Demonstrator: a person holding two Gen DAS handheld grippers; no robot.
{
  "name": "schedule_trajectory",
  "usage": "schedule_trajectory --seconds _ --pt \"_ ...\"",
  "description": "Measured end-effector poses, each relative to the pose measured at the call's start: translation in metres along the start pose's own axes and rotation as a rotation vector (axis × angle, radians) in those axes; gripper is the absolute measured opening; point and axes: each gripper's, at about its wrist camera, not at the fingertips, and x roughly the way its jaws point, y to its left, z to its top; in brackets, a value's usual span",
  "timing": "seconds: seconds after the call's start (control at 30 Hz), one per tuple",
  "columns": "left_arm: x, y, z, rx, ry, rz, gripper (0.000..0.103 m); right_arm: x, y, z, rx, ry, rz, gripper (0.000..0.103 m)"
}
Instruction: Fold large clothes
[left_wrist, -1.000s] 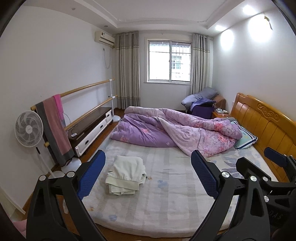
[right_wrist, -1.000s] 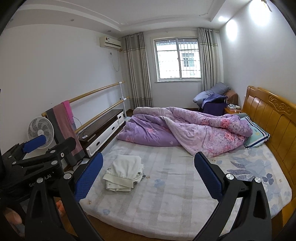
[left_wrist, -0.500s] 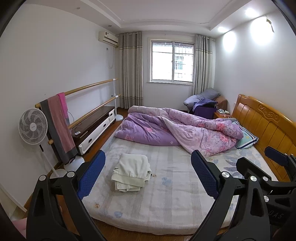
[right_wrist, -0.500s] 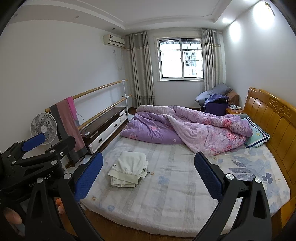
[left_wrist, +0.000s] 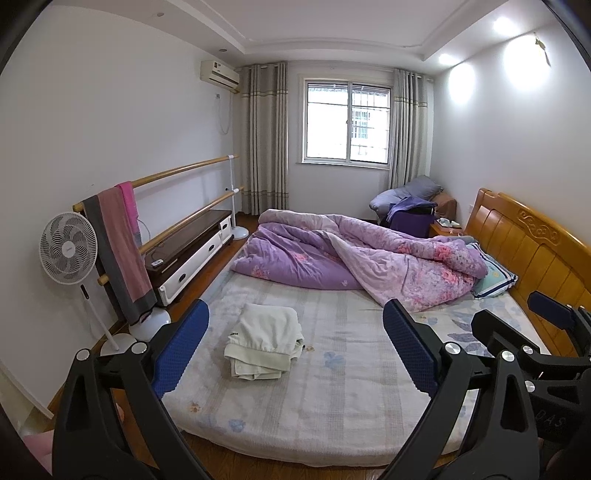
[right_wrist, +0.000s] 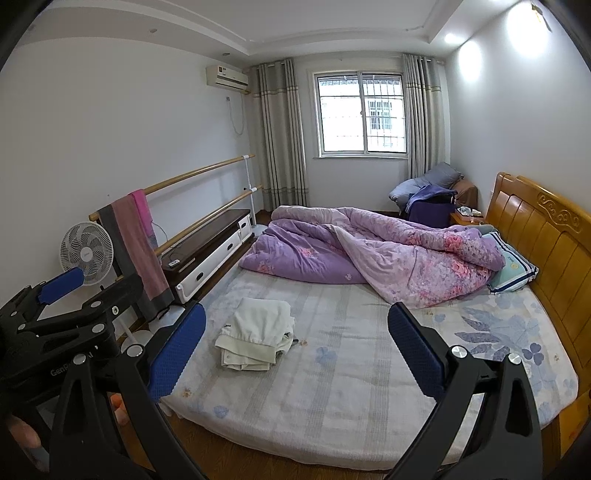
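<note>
One cream garment (left_wrist: 264, 341), already folded into a soft layered bundle, on bed (left_wrist: 351, 402) near left edge. Light, limp, likely to sag (best pinched at thick ribbed hem). Left hand-held gripper (left_wrist: 295, 349) and right hand-held gripper (right_wrist: 295, 350) both spread wide, empty, well short of it. Purple quilted duvet (left_wrist: 354, 258) bunched behind.

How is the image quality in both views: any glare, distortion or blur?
Left wrist view: fisheye bends the walls, ceiling lights flare on the right wall, the window is blown out, and the folded white garment is sharp. Right wrist view: same bending and glare; the bed is evenly lit, without motion blur.
</note>
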Motion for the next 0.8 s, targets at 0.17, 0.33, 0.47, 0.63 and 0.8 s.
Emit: schedule_trajectory --seconds 0.17,0.33,0.47,0.63,0.8 --pt "0.001 -0.004 0.0 -0.003 -0.001 0.006 0.095 0.0 -0.006 0.001 -0.003 0.003 0.004 0.095" --pt "0.003 -0.007 0.0 -0.001 0.0 0.004 0.095 0.0 -0.008 0.002 -0.005 0.005 0.003 0.095" --pt "0.003 -0.007 0.0 -0.001 0.003 0.002 0.095 0.0 -0.011 0.003 -0.007 0.009 -0.001 0.095" --pt "0.003 -0.014 0.001 -0.003 0.011 0.003 0.095 0.001 -0.015 0.002 -0.005 0.014 -0.002 0.095" --pt "0.004 -0.018 0.001 -0.002 0.009 0.005 0.095 0.002 -0.018 0.002 -0.003 0.017 -0.003 0.095"
